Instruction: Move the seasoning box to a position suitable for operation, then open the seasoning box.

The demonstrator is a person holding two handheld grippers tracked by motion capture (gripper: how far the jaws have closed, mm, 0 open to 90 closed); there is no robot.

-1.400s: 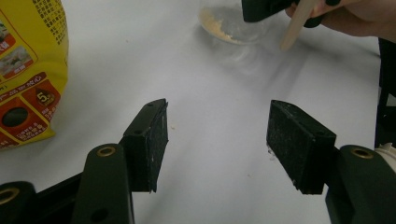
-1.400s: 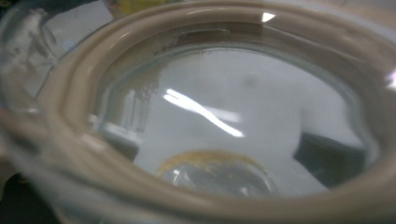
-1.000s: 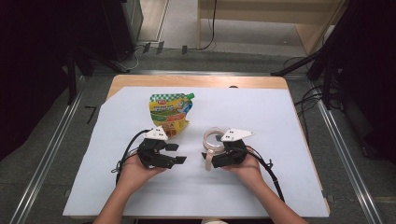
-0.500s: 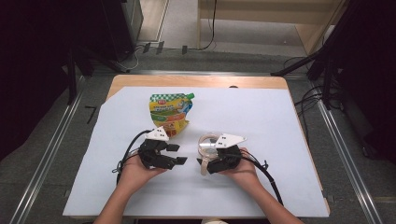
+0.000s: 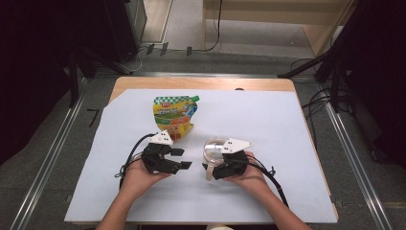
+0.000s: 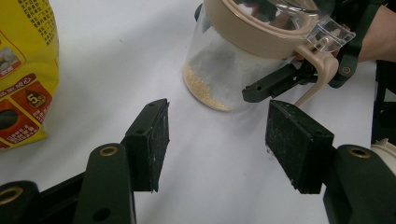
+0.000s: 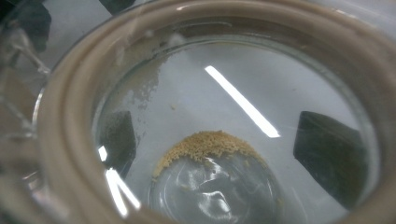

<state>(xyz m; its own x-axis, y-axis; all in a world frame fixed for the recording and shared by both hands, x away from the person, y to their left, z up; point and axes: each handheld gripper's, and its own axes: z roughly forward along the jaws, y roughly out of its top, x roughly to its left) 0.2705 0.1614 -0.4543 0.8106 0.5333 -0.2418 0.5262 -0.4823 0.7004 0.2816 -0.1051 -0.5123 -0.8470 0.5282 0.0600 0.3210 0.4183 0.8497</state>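
Observation:
A clear jar [image 5: 214,146] with a beige lid ring is tilted on the white sheet, and my right gripper [image 5: 215,159] is shut on it. Looking down into it in the right gripper view, the jar [image 7: 219,93] holds a small heap of yellow grains [image 7: 205,144], and the pads [image 7: 331,158] show through the glass on both sides. My left gripper [image 5: 182,159] is open beside it with nothing between its jaws. From the left gripper [image 6: 217,135], the jar [image 6: 219,70] stands just ahead and a yellow food pouch [image 6: 23,70] lies to its left.
The yellow and green pouch [image 5: 173,117] lies flat behind the left gripper. A white sheet [image 5: 277,124] covers most of the wooden table [image 5: 201,84]. Black stands and cables stand on the floor around the table.
My right gripper has shifted a little left with the jar, closer to the left gripper. The left gripper has stayed where it was, still open.

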